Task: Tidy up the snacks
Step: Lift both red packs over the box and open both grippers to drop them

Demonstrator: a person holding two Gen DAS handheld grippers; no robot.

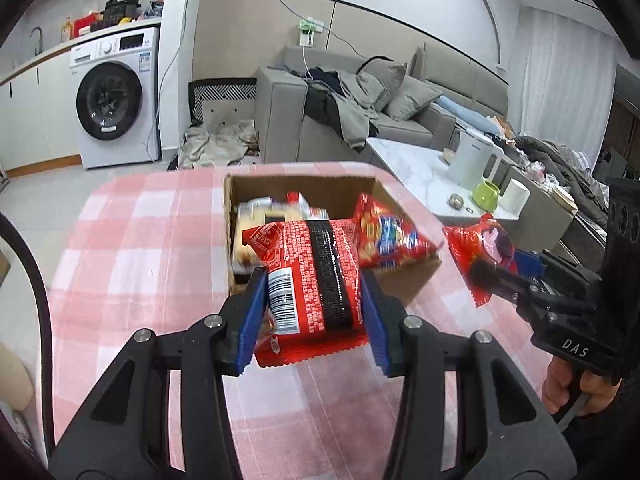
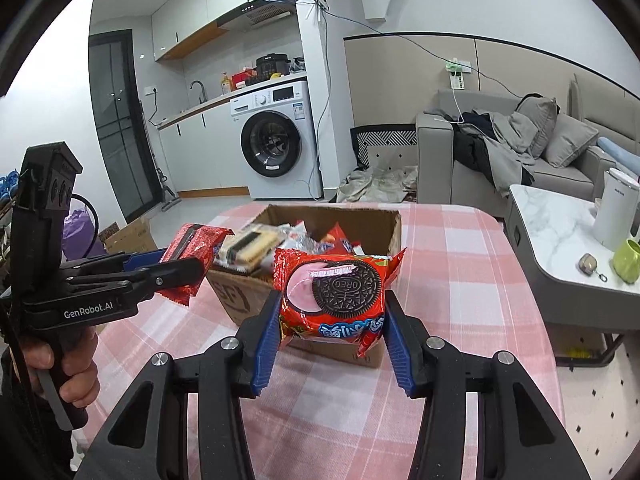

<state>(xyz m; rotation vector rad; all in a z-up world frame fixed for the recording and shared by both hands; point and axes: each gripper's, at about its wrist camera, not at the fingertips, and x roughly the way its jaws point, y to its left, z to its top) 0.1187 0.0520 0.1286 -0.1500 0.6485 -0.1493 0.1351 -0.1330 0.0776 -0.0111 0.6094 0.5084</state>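
several snacks already lie in the cardboard box (image 2: 384,228) at the table's (image 1: 132,248) far edge, while the left gripper (image 1: 314,300) and right gripper (image 2: 330,320) each clamp a red packet (image 1: 312,276) and an oreo packet (image 2: 340,292) above it, not yet boxed.

Even, bright indoor light fills the room, with ceiling spots glinting off the glossy cabinets (image 2: 224,4) and soft, faint shadows on the checked cloth (image 1: 132,248). Glare streaks the red wrappers (image 1: 312,276), and the packets in the box (image 1: 248,224) are smeared by motion blur. Both views bulge, walls curving, corners falling to black
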